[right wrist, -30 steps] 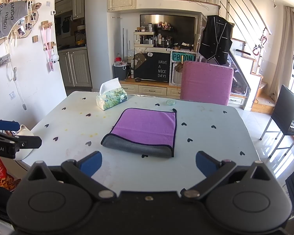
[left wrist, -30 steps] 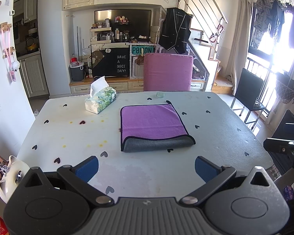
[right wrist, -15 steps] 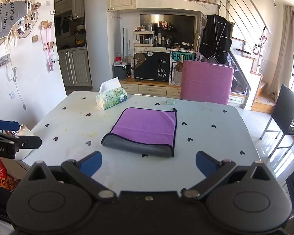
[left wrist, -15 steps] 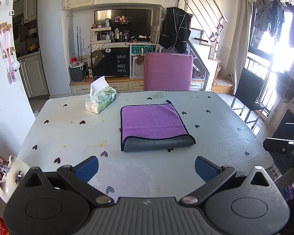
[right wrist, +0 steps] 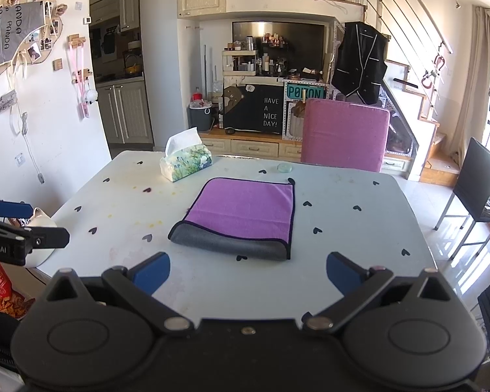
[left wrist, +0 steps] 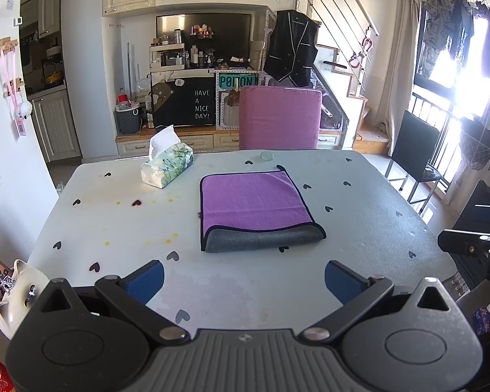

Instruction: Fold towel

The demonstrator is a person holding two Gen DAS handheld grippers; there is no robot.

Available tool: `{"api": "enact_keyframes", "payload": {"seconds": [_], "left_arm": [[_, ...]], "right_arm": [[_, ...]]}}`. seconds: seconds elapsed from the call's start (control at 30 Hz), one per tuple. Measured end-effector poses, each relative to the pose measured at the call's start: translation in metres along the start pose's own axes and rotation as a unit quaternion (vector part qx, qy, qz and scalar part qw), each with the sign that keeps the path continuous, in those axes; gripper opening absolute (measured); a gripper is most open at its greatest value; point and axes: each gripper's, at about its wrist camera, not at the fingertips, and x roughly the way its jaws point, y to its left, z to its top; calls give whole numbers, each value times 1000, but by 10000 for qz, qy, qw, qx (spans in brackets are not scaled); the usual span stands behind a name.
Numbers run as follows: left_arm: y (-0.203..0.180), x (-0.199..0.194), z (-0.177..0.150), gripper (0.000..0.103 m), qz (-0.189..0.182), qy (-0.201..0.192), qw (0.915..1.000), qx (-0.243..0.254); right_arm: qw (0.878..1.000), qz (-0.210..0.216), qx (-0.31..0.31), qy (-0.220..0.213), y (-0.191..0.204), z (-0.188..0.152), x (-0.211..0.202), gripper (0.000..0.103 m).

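Blue-padded fingers (left wrist: 145, 279) of the left gripper (left wrist: 243, 281) spread wide, holding nothing, hovering over the near edge of the pale desk (left wrist: 121, 225). Fingers (right wrist: 152, 271) of the right gripper (right wrist: 246, 272) likewise spread wide and empty, above the same near edge. Just beyond both, flat on the middle of the desk: purple towel (left wrist: 253, 201), folded over, grey underside showing along its near edge, touched by neither gripper. Farther back and to the left, a tissue box (left wrist: 166, 166), apart from the towel. Small round pale green object (left wrist: 267, 155) near the far edge. Behind the desk, a pink chair (left wrist: 279, 117).
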Motion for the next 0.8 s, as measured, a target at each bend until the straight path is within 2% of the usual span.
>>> {"api": "enact_keyframes", "payload": {"seconds": [0.8], "left_arm": [[6, 56, 6, 103, 10, 290, 9996, 17]], "right_arm": [[9993, 168, 214, 250, -16, 2, 45, 102]]}}
